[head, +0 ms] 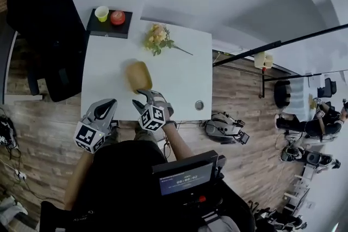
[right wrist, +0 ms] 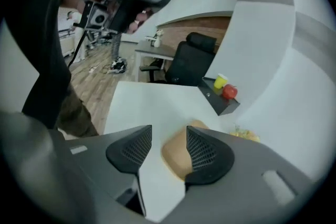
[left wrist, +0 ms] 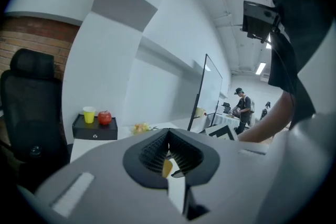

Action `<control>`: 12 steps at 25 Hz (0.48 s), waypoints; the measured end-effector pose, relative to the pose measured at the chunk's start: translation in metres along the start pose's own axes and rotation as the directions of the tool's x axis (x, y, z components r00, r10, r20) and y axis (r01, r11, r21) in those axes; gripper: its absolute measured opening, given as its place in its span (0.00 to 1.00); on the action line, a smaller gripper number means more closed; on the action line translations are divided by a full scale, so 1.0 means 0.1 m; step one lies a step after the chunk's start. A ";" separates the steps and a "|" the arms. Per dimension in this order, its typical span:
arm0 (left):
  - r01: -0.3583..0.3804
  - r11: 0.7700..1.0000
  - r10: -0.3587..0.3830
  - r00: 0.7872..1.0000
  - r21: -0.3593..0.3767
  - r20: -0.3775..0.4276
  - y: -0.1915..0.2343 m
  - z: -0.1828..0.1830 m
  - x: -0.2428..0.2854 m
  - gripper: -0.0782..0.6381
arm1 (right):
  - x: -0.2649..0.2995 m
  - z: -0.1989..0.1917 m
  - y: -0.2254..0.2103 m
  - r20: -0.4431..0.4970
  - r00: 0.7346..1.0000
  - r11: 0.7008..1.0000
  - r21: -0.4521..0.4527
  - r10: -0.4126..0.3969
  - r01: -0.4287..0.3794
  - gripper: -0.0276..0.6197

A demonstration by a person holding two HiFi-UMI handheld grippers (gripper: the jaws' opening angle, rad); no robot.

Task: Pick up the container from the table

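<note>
A tan, rounded container (head: 138, 75) lies on the white table (head: 182, 81), a little in from its front edge. My right gripper (head: 145, 94) hovers just at the container's near end, tilted downward. In the right gripper view its jaws stand open (right wrist: 169, 132); the container (right wrist: 176, 153) lies beyond them, partly behind the right pad, and no pad touches it. My left gripper (head: 111, 102) is at the table's front edge, left of the container. Its pads meet at the tips (left wrist: 168, 134) with nothing held; a yellow sliver of the container (left wrist: 167, 168) shows through the gap below.
At the table's far left stands a black box (head: 109, 26) bearing a yellow cup (head: 101, 13) and a red apple (head: 117, 17). A sprig of flowers (head: 157, 38) lies at the far edge. A small round metal piece (head: 199, 105) sits front right. A black office chair (head: 41, 19) stands to the left.
</note>
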State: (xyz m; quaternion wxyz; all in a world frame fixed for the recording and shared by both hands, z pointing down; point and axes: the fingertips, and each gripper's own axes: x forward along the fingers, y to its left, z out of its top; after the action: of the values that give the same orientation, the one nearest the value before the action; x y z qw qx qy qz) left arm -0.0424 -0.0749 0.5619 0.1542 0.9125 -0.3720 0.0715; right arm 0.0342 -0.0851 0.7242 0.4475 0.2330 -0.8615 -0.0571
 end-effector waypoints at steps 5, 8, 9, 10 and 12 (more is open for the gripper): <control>-0.137 0.988 0.137 0.991 -0.068 -0.011 0.20 -0.06 0.12 0.11 | 0.39 -0.34 -0.10 -0.117 0.981 0.941 -0.285 0.156 -0.184 0.41; -0.206 0.974 0.207 0.978 -0.096 -0.004 0.27 -0.05 0.13 0.11 | 0.56 -0.52 -0.06 -0.161 0.964 0.894 -0.368 0.210 -0.256 0.41; -0.224 0.969 0.225 0.974 -0.104 -0.002 0.29 -0.05 0.13 0.11 | 0.60 -0.55 -0.03 -0.162 0.958 0.885 -0.371 0.237 -0.282 0.40; -0.238 0.965 0.239 0.971 -0.111 0.000 0.31 -0.05 0.14 0.11 | 0.61 -0.55 -0.02 -0.159 0.952 0.877 -0.372 0.262 -0.304 0.38; -0.256 0.960 0.258 0.966 -0.115 0.001 0.34 -0.04 0.17 0.11 | 0.63 -0.54 0.00 -0.158 0.942 0.861 -0.383 0.296 -0.335 0.39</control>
State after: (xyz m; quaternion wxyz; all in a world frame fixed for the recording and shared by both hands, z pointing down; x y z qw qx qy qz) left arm -0.0539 -0.1077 0.5774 0.1926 0.8467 -0.4921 0.0625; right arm 0.0468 -0.1080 0.8034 0.5291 -0.0063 -0.8353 -0.1492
